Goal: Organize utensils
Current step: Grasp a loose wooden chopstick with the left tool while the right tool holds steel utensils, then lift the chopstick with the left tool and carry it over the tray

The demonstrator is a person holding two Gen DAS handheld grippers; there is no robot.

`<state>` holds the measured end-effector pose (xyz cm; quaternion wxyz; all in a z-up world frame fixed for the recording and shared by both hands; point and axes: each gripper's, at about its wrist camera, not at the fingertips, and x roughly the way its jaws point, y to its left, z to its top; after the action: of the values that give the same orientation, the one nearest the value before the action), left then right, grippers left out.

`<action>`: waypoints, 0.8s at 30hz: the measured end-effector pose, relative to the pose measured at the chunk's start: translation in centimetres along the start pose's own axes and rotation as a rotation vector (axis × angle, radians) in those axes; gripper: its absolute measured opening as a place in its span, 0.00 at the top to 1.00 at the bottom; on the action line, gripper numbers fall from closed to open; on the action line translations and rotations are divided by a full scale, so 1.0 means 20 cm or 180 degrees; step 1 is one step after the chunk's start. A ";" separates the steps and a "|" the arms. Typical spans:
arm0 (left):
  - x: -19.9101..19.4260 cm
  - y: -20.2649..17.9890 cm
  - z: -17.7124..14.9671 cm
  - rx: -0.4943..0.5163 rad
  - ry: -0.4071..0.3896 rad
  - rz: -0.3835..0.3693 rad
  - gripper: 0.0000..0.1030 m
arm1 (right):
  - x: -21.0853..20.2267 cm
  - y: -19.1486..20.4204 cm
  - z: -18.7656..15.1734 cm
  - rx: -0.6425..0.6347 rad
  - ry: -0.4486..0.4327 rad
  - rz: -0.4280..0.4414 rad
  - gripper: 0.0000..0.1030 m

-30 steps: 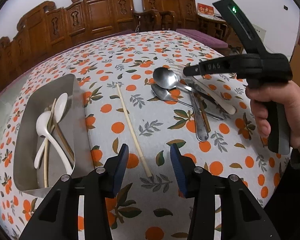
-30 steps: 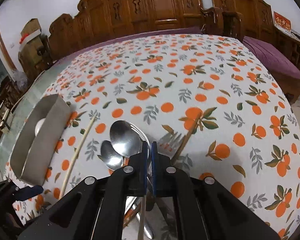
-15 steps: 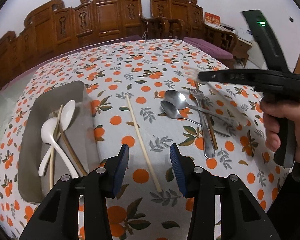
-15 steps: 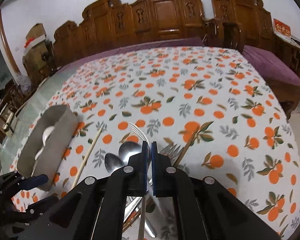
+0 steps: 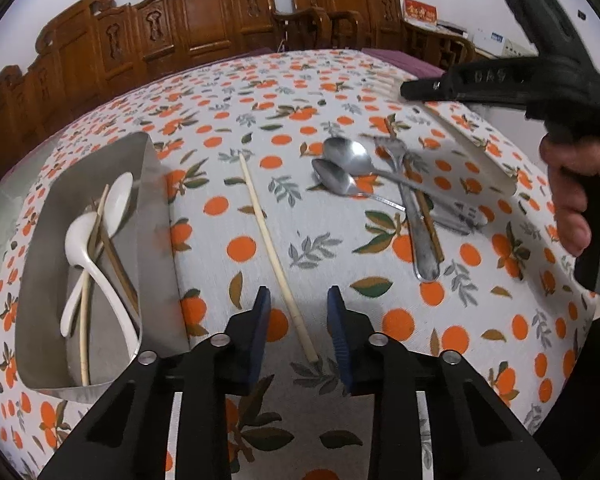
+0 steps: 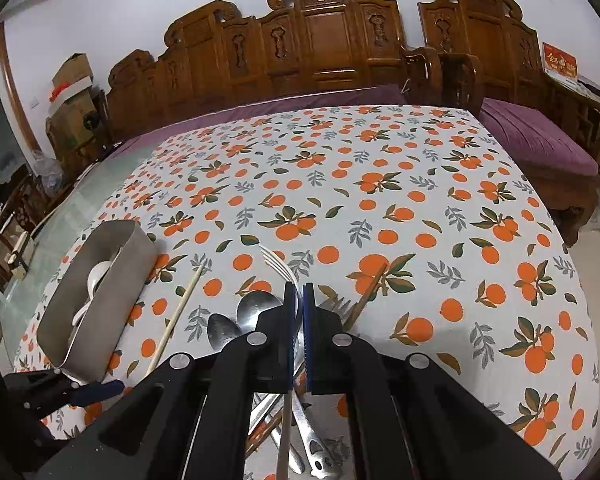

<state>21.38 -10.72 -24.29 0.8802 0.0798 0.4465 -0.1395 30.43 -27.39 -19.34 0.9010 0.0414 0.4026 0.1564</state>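
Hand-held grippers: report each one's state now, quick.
Left hand-held gripper: open, holding nothing.
Right hand-held gripper: closed on the white fork.

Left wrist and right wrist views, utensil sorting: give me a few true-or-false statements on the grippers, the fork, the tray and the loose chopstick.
1. The right gripper is shut on a white fork. True.
2. The left gripper holds the pale chopstick. False: its fingers stand open, with the chopstick lying on the tablecloth between them.
3. Two white spoons lie in the metal tray. True.
4. The tray holds the metal spoons. False: they lie on the tablecloth outside it.
5. The white fork rests on the table. False: it is lifted above the pile.
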 end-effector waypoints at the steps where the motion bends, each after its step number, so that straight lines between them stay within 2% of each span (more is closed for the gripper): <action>1: 0.01 0.00 0.00 -0.0009 0.0024 0.0007 0.75 | 0.00 0.00 0.00 -0.0001 -0.0001 0.0004 0.96; 4: 0.04 0.01 -0.01 -0.0036 0.0101 0.0020 0.83 | 0.00 0.02 0.00 -0.0019 -0.0004 0.0016 0.96; 6: 0.04 0.02 -0.01 -0.0050 0.0087 0.0020 0.84 | 0.00 0.03 0.00 -0.0042 -0.0003 0.0023 0.96; 8: 0.04 0.02 -0.01 -0.0054 0.0090 0.0014 0.93 | -0.01 0.04 0.00 -0.0063 -0.0002 0.0032 0.96; 10: 0.04 0.02 -0.02 -0.0046 0.0093 0.0007 0.96 | 0.00 0.06 0.00 -0.0076 0.0000 0.0048 0.96; 15: 0.00 0.03 -0.02 -0.0076 0.0077 -0.0042 0.96 | 0.00 0.10 0.00 -0.0119 0.0002 0.0109 0.96; 24: -0.21 0.09 0.04 -0.0187 -0.0210 -0.0133 0.96 | -0.02 0.16 -0.02 -0.0188 0.0004 0.0178 0.96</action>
<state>20.18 -8.40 -20.43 0.8933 0.0399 0.4227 -0.1473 29.14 -24.46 -18.70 0.8968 0.0259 0.3971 0.1934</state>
